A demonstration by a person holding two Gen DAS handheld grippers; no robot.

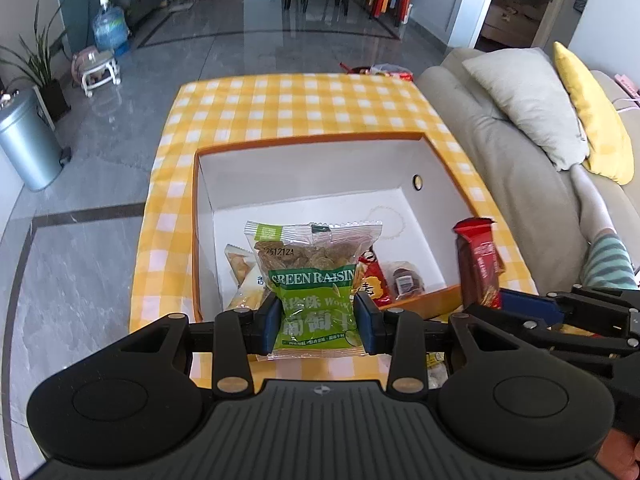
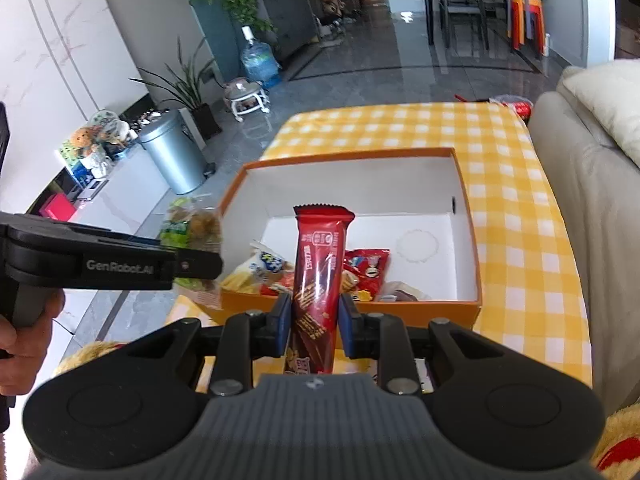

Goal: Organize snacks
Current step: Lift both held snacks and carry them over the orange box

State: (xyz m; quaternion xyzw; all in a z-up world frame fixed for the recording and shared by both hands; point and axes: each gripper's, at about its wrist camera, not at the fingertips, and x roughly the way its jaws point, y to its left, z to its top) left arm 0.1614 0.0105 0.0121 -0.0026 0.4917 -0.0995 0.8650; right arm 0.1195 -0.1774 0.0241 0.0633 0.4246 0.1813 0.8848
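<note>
My left gripper (image 1: 318, 316) is shut on a green raisin packet (image 1: 314, 280) and holds it upright over the near edge of the orange box (image 1: 312, 142). My right gripper (image 2: 314, 324) is shut on a long red chocolate-stick packet (image 2: 320, 276), upright just before the box's near wall (image 2: 448, 312). In the left wrist view the red packet (image 1: 478, 264) and the right gripper (image 1: 560, 312) show at the right. In the right wrist view the raisin packet (image 2: 192, 228) and the left gripper (image 2: 120, 264) show at the left. Several snack packets (image 2: 366, 266) lie in the box's near end.
The box stands on a table with a yellow checked cloth (image 1: 304, 104). A beige sofa (image 1: 508, 168) with cushions runs along the right. More snack wrappers (image 1: 384, 70) lie at the table's far edge. A metal bin (image 1: 24, 144) stands on the floor at the left.
</note>
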